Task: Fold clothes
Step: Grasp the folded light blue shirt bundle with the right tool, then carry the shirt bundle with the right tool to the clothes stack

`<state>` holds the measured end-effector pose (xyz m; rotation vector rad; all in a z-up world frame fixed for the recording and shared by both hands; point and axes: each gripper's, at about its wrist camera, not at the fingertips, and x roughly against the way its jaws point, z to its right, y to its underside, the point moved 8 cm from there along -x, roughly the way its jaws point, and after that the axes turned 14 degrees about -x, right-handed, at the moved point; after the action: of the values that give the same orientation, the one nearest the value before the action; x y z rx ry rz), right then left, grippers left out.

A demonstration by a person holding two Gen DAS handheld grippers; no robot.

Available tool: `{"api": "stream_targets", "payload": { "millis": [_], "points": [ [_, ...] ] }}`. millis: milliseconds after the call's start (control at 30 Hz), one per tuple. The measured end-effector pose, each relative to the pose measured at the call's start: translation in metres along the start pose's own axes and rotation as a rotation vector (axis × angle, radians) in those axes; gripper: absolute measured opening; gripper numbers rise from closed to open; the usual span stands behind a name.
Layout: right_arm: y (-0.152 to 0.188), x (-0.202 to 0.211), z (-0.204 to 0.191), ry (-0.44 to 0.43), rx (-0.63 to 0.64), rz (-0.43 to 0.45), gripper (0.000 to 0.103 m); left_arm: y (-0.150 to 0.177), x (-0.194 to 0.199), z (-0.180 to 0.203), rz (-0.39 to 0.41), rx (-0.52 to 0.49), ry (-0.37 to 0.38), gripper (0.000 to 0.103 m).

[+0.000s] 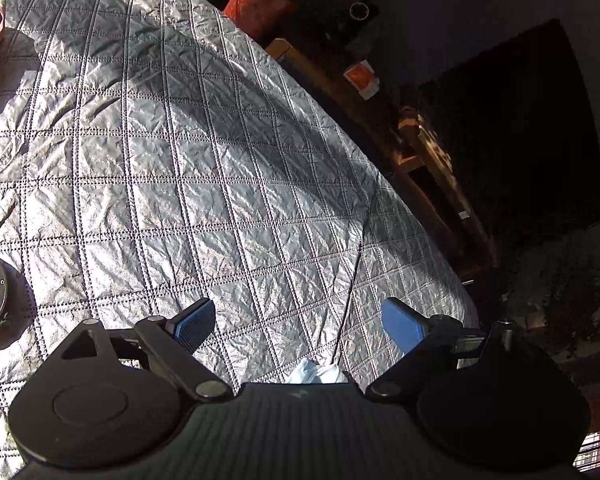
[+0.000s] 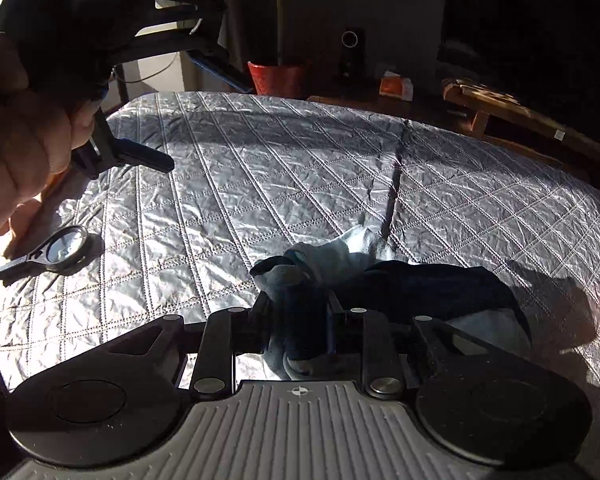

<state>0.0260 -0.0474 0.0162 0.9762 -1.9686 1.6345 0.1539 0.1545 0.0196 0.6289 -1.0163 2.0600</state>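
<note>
Two views, one quilted bed. Largest by far: grey quilted bedspread (image 1: 172, 152), sunlit and crinkled, filling both views. Seam or crease running down the quilt, plain in the right wrist view. Dark wall and wooden furniture (image 2: 500, 108) beyond the far edge, in both. Red pot (image 2: 278, 78) at the bed's far side, clearer from the right wrist.

Only from the right wrist: pale blue garment (image 2: 340, 252) bunched on the quilt just ahead of the camera, partly in shadow, a fold of it pinched between the narrowed pads of the right claw (image 2: 298, 320). Also only there: person's hand (image 2: 24, 140) gripping the left tool at upper left, and a black-framed magnifying glass (image 2: 58, 250) lying whole on the quilt below it.

From the left wrist: left claw (image 1: 296, 324) spread wide, blue pads (image 1: 402, 326) empty, over bare quilt. Just a scrap of the pale cloth peeking past the tool body at bottom centre; only the magnifier's rim at left edge.
</note>
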Motion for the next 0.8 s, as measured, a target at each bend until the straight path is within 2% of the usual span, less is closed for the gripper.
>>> {"api": "stream_targets", "payload": {
  "millis": [167,267,433,633,733,800],
  "points": [
    [-0.045,0.028,0.046,-0.094,-0.231,0.057,0.028,0.007,-0.009,0.010,-0.015,-0.014,0.013,0.088],
    [-0.061,0.039,0.071,-0.125,-0.319,0.084,0.027,0.010,-0.015,0.014,-0.023,-0.014,0.012,0.088],
    [-0.086,0.056,0.102,-0.179,-0.427,0.131,0.027,0.013,-0.023,0.019,-0.031,-0.012,0.020,0.088],
    [-0.132,0.070,0.153,-0.228,-0.524,0.214,0.027,0.023,-0.039,0.036,-0.054,-0.048,0.028,0.088],
    [-0.163,0.086,0.191,-0.262,-0.587,0.283,0.027,0.031,-0.049,0.045,-0.076,-0.069,0.028,0.088],
    [-0.178,0.096,0.236,-0.290,-0.701,0.338,0.027,0.035,-0.055,0.049,-0.084,-0.081,0.026,0.088]
  ]
}}
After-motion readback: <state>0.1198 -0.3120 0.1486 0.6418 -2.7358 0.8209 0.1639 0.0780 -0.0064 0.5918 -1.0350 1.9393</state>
